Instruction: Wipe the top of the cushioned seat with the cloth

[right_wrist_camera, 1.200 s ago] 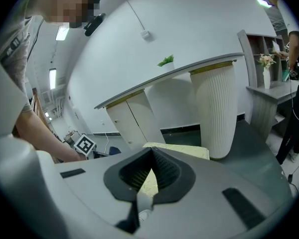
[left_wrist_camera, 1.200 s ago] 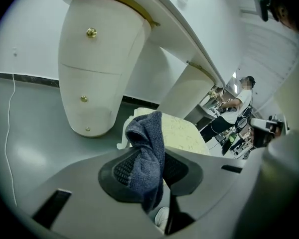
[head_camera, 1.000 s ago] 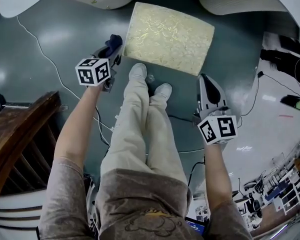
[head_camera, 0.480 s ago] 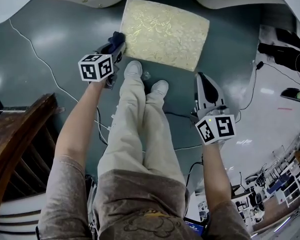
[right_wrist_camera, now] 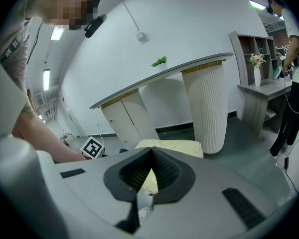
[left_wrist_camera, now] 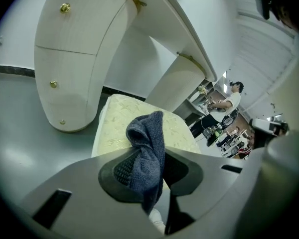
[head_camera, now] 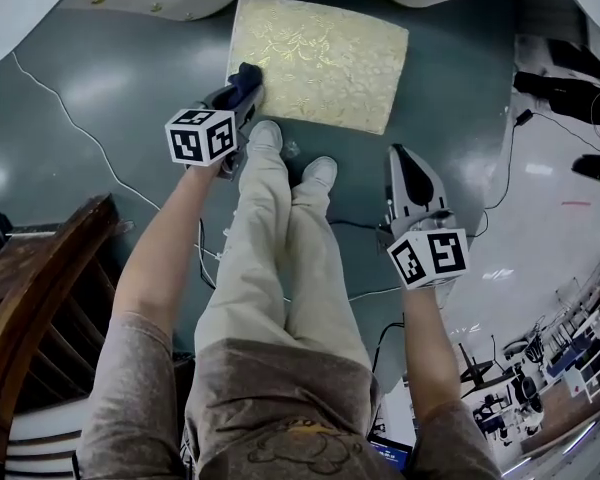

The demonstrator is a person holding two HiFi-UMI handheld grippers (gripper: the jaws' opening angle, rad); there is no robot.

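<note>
The cushioned seat (head_camera: 320, 56) is a pale gold patterned square on the dark floor, straight ahead of my shoes. My left gripper (head_camera: 246, 83) is shut on a dark blue cloth (head_camera: 245, 80), held over the seat's near left corner. In the left gripper view the cloth (left_wrist_camera: 147, 151) hangs bunched between the jaws with the seat (left_wrist_camera: 119, 126) just beyond. My right gripper (head_camera: 407, 168) hangs to the right of the seat, off it, with its jaws closed on nothing. In the right gripper view the seat (right_wrist_camera: 172, 146) lies ahead.
A white cabinet base (left_wrist_camera: 74, 59) and a ribbed white pillar (right_wrist_camera: 208, 103) stand behind the seat. A wooden chair (head_camera: 30, 298) sits at my left. Cables (head_camera: 60, 103) run over the floor. A person (left_wrist_camera: 228, 97) stands far off.
My left gripper has carried the cloth forward and to the right, from beside the seat's left edge onto its near left corner. The right gripper has hardly moved.
</note>
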